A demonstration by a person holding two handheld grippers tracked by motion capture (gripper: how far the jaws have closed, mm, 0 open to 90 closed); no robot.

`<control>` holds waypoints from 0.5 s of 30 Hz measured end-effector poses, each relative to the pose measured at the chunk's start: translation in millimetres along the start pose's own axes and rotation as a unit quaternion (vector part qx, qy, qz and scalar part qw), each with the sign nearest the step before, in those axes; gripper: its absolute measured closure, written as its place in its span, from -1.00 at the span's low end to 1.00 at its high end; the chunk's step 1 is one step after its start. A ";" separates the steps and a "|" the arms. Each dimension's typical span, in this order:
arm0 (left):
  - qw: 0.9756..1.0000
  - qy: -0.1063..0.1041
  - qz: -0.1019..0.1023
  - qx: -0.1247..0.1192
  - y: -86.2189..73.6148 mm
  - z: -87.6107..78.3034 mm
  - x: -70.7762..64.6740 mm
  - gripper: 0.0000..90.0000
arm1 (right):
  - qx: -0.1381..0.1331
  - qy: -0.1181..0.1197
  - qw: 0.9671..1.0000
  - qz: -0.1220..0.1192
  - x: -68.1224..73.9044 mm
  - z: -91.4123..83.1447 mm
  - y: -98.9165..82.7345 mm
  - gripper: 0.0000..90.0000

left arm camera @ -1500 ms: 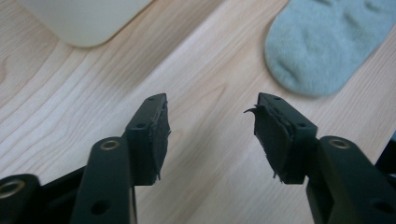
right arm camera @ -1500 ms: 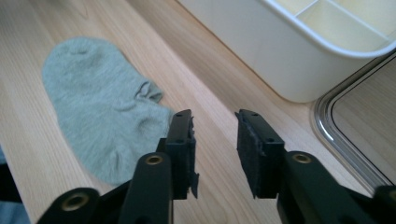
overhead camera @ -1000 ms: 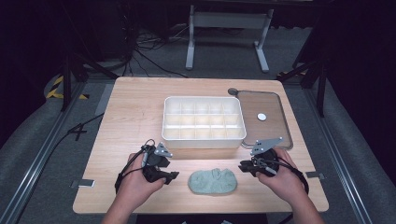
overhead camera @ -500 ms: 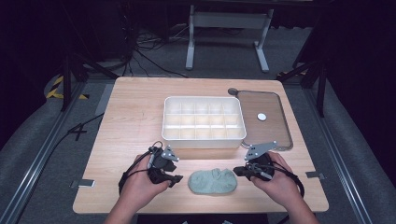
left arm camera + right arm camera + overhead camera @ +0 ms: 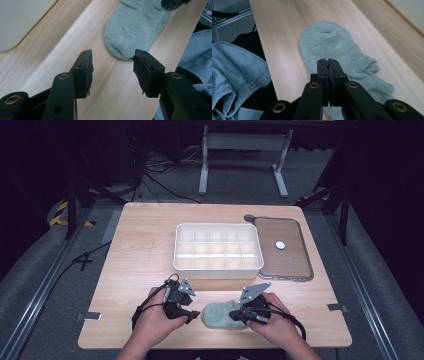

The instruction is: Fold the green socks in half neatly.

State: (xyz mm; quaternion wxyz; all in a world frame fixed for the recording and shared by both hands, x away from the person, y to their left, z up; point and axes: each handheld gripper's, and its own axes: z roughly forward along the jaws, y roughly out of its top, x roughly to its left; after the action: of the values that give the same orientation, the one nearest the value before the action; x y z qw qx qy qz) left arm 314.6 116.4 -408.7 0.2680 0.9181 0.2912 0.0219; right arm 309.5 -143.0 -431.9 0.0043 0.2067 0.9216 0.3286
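**Two grippers at a grey-green sock on the near edge of the table**

High view: the sock lies flat near the table's near edge, in front of the white compartment box; a clear lid rests to the box's right. The left gripper sits just left of the sock, the right gripper at its right end.

Left gripper view: the jaws stand fairly wide with bare wood between them and have just been opening; the sock's rounded end lies just beyond the tips.

Right gripper view: the jaws are pressed together over the sock; whether they pinch fabric I cannot tell.
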 end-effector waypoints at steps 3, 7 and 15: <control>1.000 -0.003 -0.003 0.001 -0.5 2.3 0.3 0.11 | 0.006 0.003 1.000 -0.011 4.8 11.2 1.6 0.88; 1.000 -0.008 -0.003 0.002 -1.2 6.0 -0.1 0.11 | 0.029 -0.002 0.999 -0.017 6.3 19.9 0.5 0.93; 1.000 -0.009 -0.010 -0.003 -0.9 8.2 0.4 0.12 | 0.056 -0.016 0.998 -0.022 6.1 26.3 -4.1 0.95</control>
State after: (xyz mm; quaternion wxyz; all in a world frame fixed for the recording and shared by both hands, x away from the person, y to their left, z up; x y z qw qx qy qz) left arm 316.1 113.3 -416.2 0.2731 0.9144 0.2984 0.0119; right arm 306.1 -127.6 -454.2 0.0145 0.1914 0.9426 0.2731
